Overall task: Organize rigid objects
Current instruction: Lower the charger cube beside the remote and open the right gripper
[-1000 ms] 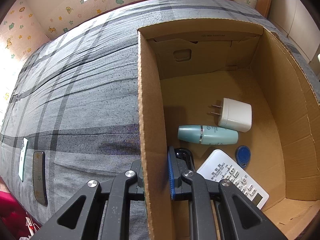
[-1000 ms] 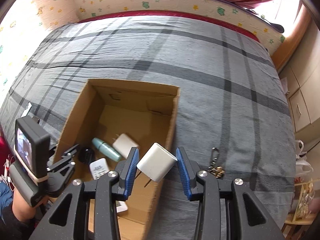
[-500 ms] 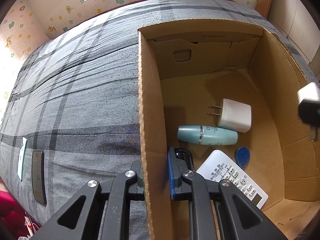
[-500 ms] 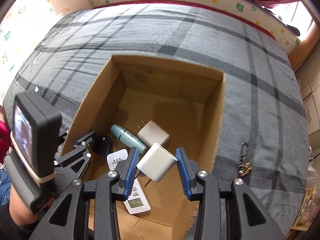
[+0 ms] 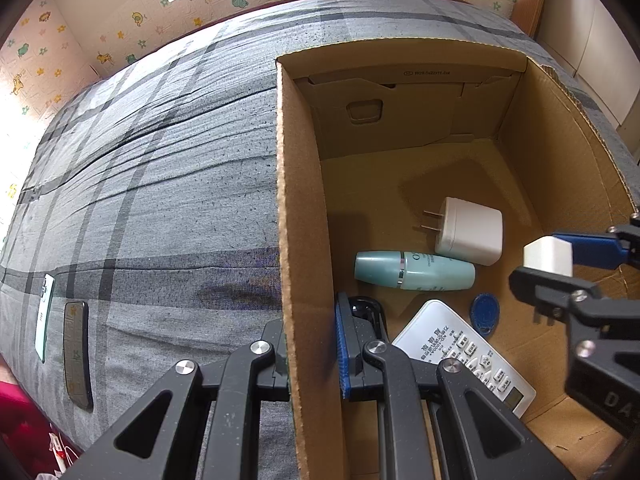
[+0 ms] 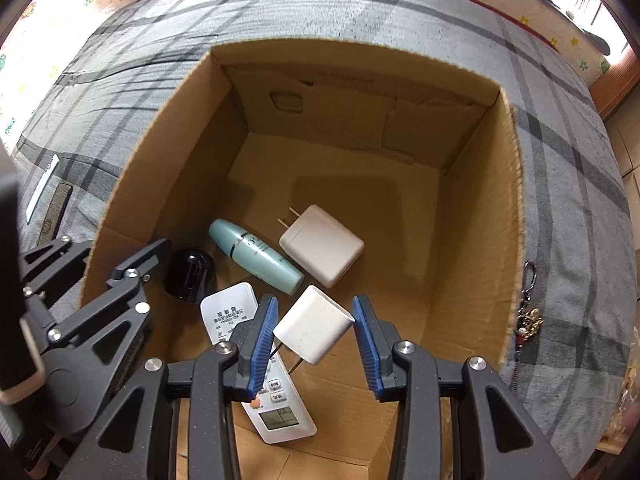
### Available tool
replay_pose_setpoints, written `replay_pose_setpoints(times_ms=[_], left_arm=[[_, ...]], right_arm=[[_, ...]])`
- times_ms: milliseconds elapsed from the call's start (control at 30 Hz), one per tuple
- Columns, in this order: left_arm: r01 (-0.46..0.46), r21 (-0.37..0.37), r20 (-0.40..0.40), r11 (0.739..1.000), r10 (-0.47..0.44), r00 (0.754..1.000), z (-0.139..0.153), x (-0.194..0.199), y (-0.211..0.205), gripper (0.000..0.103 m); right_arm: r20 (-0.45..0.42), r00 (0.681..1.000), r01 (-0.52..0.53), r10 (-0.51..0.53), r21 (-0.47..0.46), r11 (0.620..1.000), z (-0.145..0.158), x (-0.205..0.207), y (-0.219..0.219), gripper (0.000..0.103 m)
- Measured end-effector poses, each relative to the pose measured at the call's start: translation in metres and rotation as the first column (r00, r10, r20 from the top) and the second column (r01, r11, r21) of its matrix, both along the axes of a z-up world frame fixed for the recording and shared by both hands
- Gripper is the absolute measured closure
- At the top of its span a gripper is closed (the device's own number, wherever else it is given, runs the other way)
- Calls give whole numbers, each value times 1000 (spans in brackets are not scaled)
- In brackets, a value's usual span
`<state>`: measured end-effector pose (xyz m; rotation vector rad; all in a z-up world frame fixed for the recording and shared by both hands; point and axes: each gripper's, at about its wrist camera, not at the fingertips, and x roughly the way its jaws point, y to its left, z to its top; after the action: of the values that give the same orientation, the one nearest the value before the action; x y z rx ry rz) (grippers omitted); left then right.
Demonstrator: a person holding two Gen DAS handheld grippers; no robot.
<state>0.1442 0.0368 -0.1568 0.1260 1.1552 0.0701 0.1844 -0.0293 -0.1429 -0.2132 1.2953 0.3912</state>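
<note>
Cardboard box at frame centre on the grey plaid bed. Right gripper clenched on a white charger, low over the box floor. Left gripper clamped on the box's left wall.

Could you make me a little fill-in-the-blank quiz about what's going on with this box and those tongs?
1. The right tongs grip a small ____ charger above the cardboard box.
2. The left tongs are clamped on the box's ____.
3. The teal bottle lies on its ____ in the box.
4. The keys lie ____ the box, on the bedspread.

Missing words: white; wall; side; outside
</note>
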Motion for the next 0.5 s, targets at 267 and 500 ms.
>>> replay_pose_setpoints(times_ms=[267, 500], left_arm=[[-1, -5, 0, 1000, 1, 1000, 0, 0, 0, 87], [-1, -3, 1, 1000, 1, 1000, 1, 1, 0, 87]], right_arm=[[-33, 999, 16, -17, -8, 1000, -18, 6, 3, 61], [-23, 1000, 13, -13, 6, 1000, -16, 6, 3, 59]])
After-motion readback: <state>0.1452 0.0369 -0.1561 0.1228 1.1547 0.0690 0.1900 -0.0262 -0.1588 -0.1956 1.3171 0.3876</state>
